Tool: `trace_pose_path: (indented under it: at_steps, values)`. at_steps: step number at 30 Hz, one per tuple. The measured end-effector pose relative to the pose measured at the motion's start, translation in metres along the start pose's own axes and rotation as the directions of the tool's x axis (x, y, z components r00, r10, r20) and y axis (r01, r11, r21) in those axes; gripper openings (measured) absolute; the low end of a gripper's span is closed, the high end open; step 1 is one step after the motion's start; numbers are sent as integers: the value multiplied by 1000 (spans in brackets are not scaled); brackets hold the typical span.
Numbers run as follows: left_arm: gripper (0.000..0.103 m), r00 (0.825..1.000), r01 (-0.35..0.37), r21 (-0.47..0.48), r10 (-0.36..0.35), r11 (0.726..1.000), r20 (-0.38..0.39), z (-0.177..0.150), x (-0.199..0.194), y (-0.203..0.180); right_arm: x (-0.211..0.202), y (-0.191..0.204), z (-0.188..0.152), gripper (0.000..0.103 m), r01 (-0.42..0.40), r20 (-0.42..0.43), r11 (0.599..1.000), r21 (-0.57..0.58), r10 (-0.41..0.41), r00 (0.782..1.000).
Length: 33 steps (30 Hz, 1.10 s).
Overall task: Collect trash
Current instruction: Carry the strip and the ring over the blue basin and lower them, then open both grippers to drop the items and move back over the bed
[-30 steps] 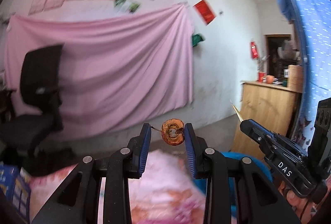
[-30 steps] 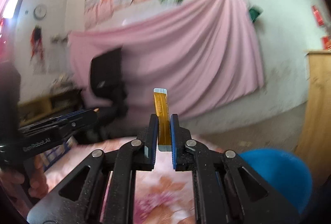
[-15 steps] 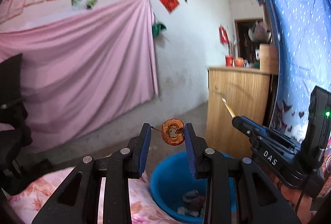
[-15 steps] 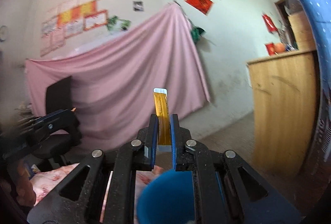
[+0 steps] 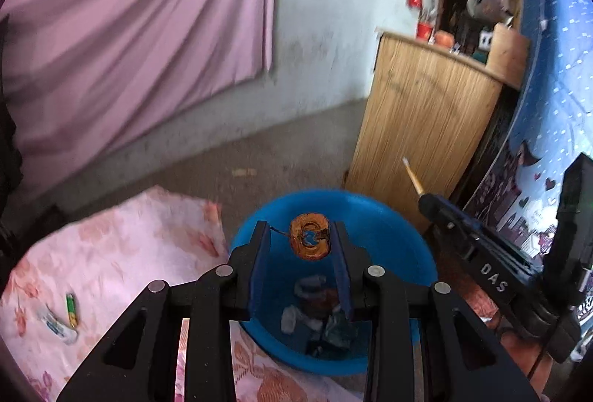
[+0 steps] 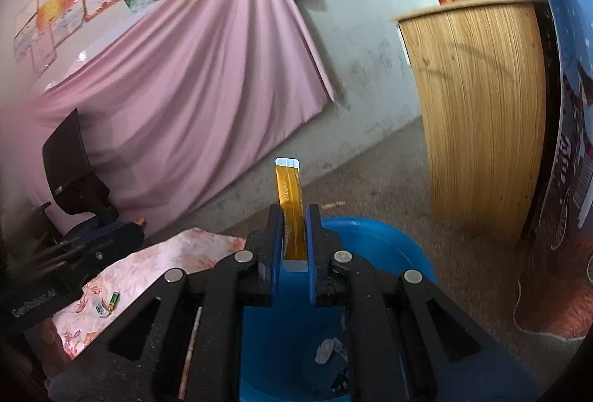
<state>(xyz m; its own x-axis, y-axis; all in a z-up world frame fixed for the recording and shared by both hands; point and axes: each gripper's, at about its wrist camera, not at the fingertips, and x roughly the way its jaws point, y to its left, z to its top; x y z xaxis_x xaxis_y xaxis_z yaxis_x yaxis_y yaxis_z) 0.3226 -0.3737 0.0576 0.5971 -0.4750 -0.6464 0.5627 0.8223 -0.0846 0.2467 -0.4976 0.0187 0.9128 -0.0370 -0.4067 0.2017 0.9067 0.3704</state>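
Note:
My left gripper (image 5: 300, 235) is shut on a small orange ring-shaped coil (image 5: 309, 242) with a thin wire tail. It hangs over the blue basin (image 5: 389, 227), which holds several grey and white scraps. My right gripper (image 6: 292, 216) is shut on an amber flat ribbon strip (image 6: 289, 190) that sticks up past its fingertips, above the near side of the blue basin (image 6: 378, 235). In the left wrist view the right gripper (image 5: 426, 201) reaches in from the right with the strip (image 5: 413, 175). The left gripper's black body (image 6: 74, 253) shows at the left edge of the right wrist view.
A pink floral cloth (image 5: 122, 253) covers the surface left of the basin, with a green battery (image 5: 71, 309) and a white wrapper (image 5: 55, 326) on it. A wooden cabinet (image 5: 426, 127) stands behind the basin. A pink drape (image 5: 129, 31) and black chair (image 6: 70, 164) are farther left.
Both grippers swung right and tipped down, still holding the ring and the strip. The blue basin has come under them, and its contents now show.

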Motion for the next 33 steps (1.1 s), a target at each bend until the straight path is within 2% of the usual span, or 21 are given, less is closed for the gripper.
trace_pose_path:
  at_steps: [3,9,12,16,19,21,24,25,26,28,31,33]
  values:
    - [28,999,10,-40,-12,999,-52,-2,11,7,9,-4,-5,42,11,-47,1000,5,-10,999]
    - [29,997,12,-91,-19,996,-70,-4,12,18,21,-7,-8,42,13,-100,1000,4,-12,995]
    - [39,998,2,-108,-9,994,-66,-5,11,23,22,-6,-9,43,0,-109,1000,11,1,994]
    - [43,999,-13,-117,7,993,-48,-6,6,29,24,-2,-9,44,3,-116,1000,8,-2,993]
    - [53,999,-25,-120,21,992,-29,-7,1,31,23,-2,-8,45,-1,-109,1000,7,1,994]
    - [55,999,-39,-122,38,992,-10,-9,-4,34,22,-1,-7,45,1,-102,1000,2,0,995]
    - [58,997,-67,-126,70,990,19,-11,-14,40,19,3,-8,57,-4,-81,1000,-3,4,997]
    - [64,996,-77,-132,83,988,38,-13,-19,44,18,5,-8,63,-4,-72,1000,-6,3,997]
    - [75,993,-88,-140,97,986,61,-15,-24,47,15,7,-7,69,-4,-56,1000,-13,3,998]
    - [86,984,-105,-162,127,981,127,-21,-38,55,11,12,-5,74,-7,-28,1000,-24,6,1000]
    - [98,967,-125,-200,164,972,194,-30,-58,70,1,24,-4,88,-4,34,999,-52,5,999]
    - [100,952,-138,-232,194,963,235,-37,-71,79,-5,31,-2,95,-16,72,998,-64,20,997]
